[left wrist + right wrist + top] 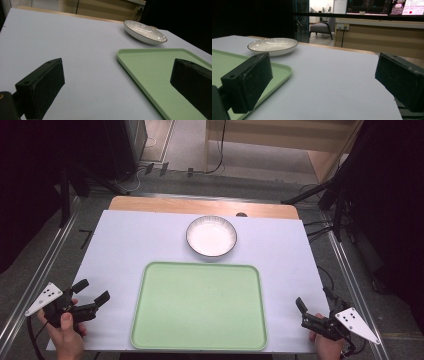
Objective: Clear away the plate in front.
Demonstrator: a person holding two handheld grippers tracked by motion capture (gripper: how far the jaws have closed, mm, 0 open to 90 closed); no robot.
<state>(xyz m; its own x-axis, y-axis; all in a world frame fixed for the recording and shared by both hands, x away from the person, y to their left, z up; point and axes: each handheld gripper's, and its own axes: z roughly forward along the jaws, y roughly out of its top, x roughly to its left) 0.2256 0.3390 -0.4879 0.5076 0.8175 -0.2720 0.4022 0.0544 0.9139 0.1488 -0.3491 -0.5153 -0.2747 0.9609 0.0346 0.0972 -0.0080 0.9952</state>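
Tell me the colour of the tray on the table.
Pale green; the tray shows best in the high view, just in front of the white bowl.

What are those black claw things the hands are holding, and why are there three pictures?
A person sits at a table and holds a grabbing tool in each hand. Each tool has two black jaws that can pinch things, like big tweezers. One picture comes from a camera up high, looking down: there you see the left gripper and the right gripper. The other two pictures come from little cameras riding on the tools, so the black blocks at the bottom are each tool's own jaws. On the white table lie a green tray and, just behind it, a white bowl with a dark rim. Both look empty. Both tools stand wide open and hold nothing.
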